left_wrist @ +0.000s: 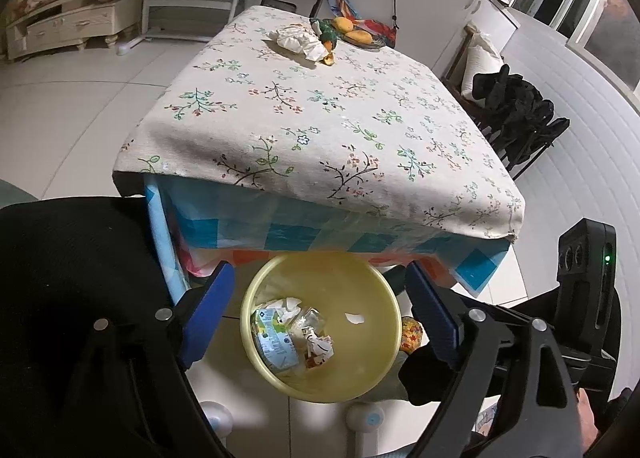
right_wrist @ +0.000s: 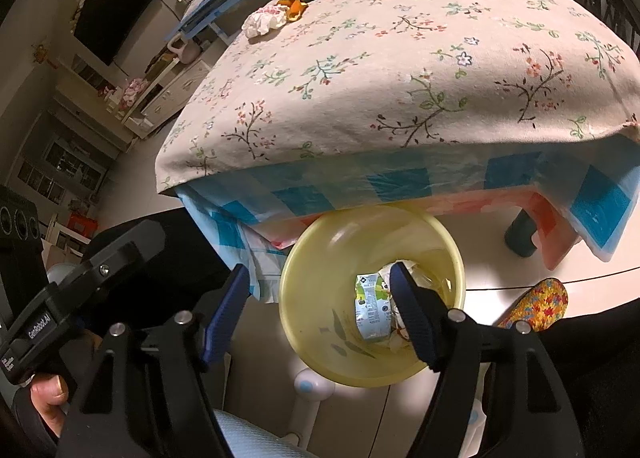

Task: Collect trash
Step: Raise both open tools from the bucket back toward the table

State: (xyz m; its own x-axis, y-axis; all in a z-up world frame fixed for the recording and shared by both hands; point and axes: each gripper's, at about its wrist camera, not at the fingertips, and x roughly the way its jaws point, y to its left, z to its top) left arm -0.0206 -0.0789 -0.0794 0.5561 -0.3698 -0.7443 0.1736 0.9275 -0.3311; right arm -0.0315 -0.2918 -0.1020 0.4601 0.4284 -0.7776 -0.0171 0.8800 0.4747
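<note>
Both grippers are positioned above a yellow waste bin that stands on the floor in front of the tabletop, partly under its overhanging cloth.

Left gripper: jaws wide apart, nothing between them. In the left wrist view the blue fingers frame the bin at the lower centre of the frame.

Right gripper: jaws apart, nothing gripped. In the right wrist view one blue finger stands left of the bin and the other overlaps the bin opening at lower centre.

Bin contents: a green-and-white carton, crumpled paper and wrappers at the bottom, plus a small white scrap on the inner wall.

Remaining trash on the tabletop: a crumpled white tissue wad and orange peel, at the far edge, upper centre of the left wrist view. Just behind them lies a green item and a dish holding yellow fruit.

The tabletop carries a floral cloth over a blue-checked plastic sheet. A hand grips the left gripper's handle at the lower left of the right wrist view. A patterned slipper shows at lower right.
</note>
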